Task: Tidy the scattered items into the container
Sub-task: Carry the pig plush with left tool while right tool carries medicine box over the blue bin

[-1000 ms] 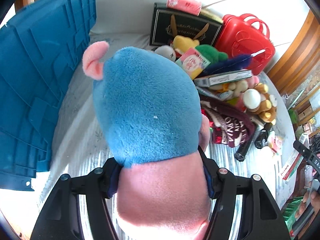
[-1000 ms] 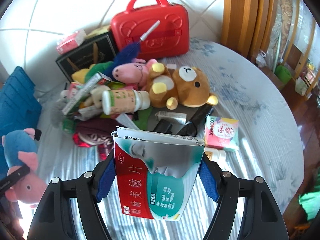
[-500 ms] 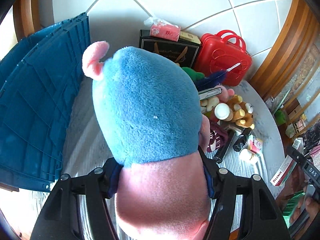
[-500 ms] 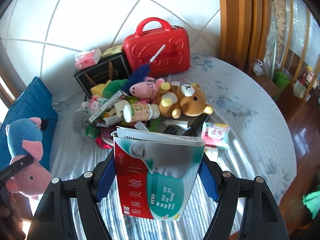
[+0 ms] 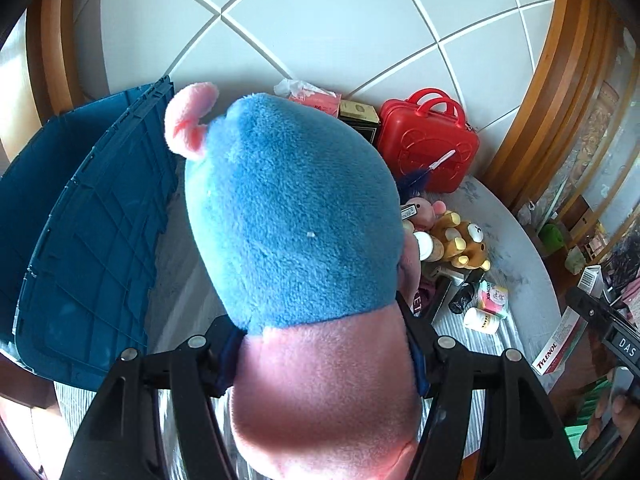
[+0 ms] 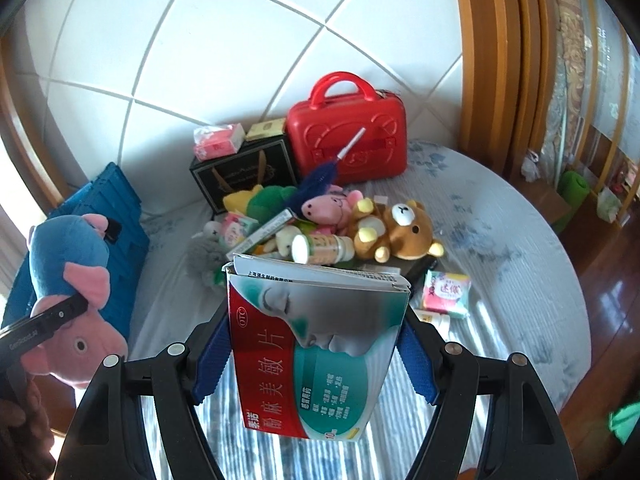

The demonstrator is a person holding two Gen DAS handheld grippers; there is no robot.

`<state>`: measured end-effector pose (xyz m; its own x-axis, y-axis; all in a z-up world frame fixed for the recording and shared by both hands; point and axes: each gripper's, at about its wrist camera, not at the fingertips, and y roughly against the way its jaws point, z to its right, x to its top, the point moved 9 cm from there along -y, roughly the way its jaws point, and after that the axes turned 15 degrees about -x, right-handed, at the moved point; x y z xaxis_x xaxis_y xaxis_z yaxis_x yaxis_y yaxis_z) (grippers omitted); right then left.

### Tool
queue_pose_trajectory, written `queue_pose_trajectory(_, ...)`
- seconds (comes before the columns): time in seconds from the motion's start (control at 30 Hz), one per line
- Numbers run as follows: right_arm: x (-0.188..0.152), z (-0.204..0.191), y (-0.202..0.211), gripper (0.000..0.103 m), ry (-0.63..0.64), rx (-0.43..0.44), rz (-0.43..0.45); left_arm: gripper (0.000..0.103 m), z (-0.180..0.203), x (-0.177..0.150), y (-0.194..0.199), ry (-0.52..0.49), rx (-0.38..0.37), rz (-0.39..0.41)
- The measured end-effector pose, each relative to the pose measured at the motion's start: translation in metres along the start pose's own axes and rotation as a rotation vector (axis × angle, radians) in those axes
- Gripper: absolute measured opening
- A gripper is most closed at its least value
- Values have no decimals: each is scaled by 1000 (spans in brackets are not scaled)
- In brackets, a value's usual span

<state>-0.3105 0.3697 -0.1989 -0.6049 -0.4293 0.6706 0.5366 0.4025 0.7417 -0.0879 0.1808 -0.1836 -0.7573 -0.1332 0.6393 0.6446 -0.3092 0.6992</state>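
My left claw [image 5: 324,360] is clamped on the blue and pink plush pig [image 5: 296,216], the blue crate [image 5: 88,240] at its left. My right claw [image 6: 316,356] grips a medicine box [image 6: 316,344] marked "OTC"; beyond it lies the toy pile [image 6: 320,220] and a red case [image 6: 348,136].

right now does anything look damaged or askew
The red and teal cardboard medicine box clamped in the right gripper has its top flap torn open and sits tilted. On the bed, the white plastic bottle lies on its side atop the toy pile. The blue plush pig looks intact.
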Motion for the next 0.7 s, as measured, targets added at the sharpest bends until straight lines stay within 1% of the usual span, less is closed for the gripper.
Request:
queue_pose_trajectory(0.17, 6, -16, 17, 74, 7, 40, 24, 64, -5, 10, 21, -4, -3, 31)
queue_pose_trajectory(0.33, 13, -40, 34, 74, 24, 63, 44, 64, -15, 24, 43, -1, -24, 75)
queue_pose_trajectory(0.53, 20, -80, 50, 74, 41, 80, 64, 64, -39, 34, 70, 5, -47, 108)
queue_pose_trajectory(0.7, 25, -117, 63, 74, 69, 93, 82, 64, -66, 38, 88, 37, -48, 124)
